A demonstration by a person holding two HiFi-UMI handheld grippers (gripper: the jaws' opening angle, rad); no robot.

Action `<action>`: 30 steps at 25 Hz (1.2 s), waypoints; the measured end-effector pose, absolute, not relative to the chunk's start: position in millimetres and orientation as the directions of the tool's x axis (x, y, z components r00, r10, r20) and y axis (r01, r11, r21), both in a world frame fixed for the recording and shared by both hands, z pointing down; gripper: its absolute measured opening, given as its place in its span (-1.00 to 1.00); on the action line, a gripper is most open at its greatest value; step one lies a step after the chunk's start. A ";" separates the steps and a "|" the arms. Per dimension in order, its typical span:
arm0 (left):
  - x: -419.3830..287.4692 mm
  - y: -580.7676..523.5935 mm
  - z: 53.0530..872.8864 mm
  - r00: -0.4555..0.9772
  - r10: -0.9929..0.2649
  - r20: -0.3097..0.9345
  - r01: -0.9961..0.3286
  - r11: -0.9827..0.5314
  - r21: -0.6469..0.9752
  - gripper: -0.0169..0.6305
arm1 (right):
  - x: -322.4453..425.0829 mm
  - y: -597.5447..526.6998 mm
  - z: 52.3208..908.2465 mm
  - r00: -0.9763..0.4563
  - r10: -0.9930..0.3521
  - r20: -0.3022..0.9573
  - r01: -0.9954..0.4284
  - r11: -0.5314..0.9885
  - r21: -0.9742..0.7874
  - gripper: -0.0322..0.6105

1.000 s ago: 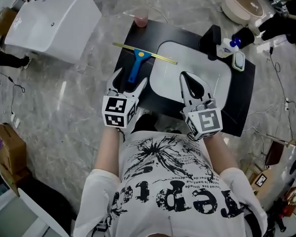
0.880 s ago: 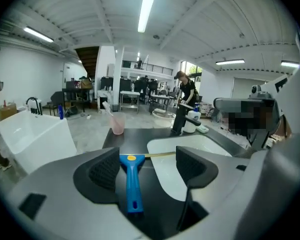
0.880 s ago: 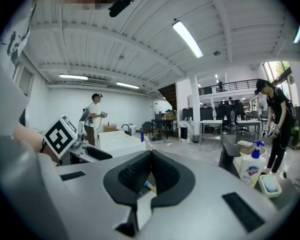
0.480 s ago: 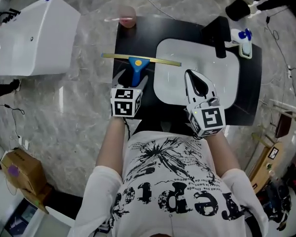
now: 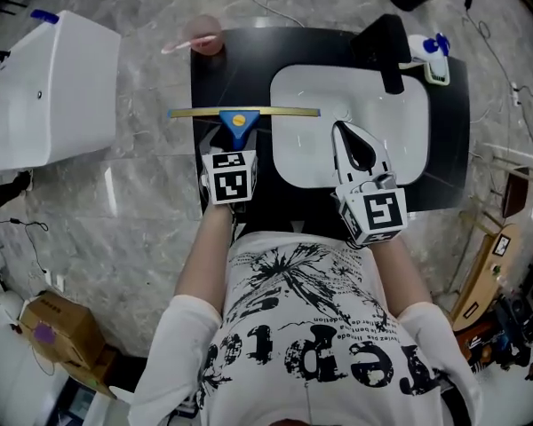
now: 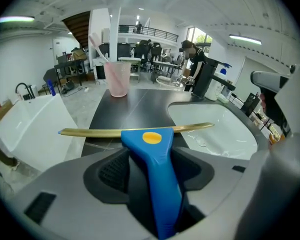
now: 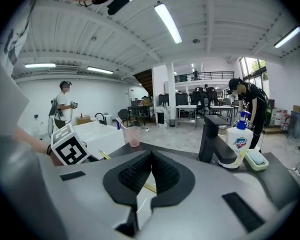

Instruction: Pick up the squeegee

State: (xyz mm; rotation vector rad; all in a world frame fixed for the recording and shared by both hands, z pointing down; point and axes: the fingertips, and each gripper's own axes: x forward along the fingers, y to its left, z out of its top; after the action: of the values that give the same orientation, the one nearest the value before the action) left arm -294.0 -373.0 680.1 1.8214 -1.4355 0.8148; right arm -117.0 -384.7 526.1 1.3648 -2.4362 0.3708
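The squeegee point(image 5: 240, 114) lies on the black counter point(image 5: 213, 69), its brass blade crosswise and its blue handle pointing toward me. My left gripper point(image 5: 234, 145) is down over the handle. In the left gripper view the handle point(image 6: 152, 174) runs between the two jaws of that gripper point(image 6: 151, 159); they are closing, with a dark gap still at the left pad. My right gripper point(image 5: 342, 133) hovers over the front of the white sink basin point(image 5: 400, 140). Its jaws point(image 7: 151, 153) are shut with nothing in them.
A pink cup point(image 5: 202, 35) with a toothbrush stands at the counter's far left corner. A black faucet point(image 5: 386, 51), a soap bottle point(image 5: 424, 47) and a soap dish point(image 5: 437, 71) sit behind the basin. A white tub point(image 5: 44, 87) stands on the floor to the left.
My left gripper has come down and forward onto the squeegee handle, and its jaws have narrowed around it. The right gripper has sunk a little over the basin's front edge.
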 end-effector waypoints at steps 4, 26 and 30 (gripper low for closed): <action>-295.3 -373.4 677.4 0.195 -0.571 0.797 -0.979 -0.166 0.120 -0.19 | -117.8 -382.2 527.6 -0.477 -0.782 0.401 -0.866 0.496 -0.064 -0.85; -271.0 -337.0 566.1 0.205 -0.776 0.596 -0.976 -0.116 0.184 -0.40 | -80.6 -338.4 446.5 -0.469 -0.839 0.278 -0.873 0.488 0.001 -0.85; -255.6 -322.4 512.8 0.195 -0.834 0.516 -0.979 -0.138 0.147 -0.40 | -61.8 -319.3 420.4 -0.480 -0.841 0.250 -0.868 0.496 0.002 -0.85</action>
State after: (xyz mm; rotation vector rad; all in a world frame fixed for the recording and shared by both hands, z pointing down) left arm -255.6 -322.4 512.8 2.0290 -1.6899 0.4335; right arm -61.8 -319.3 420.4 1.4640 -2.5223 0.1832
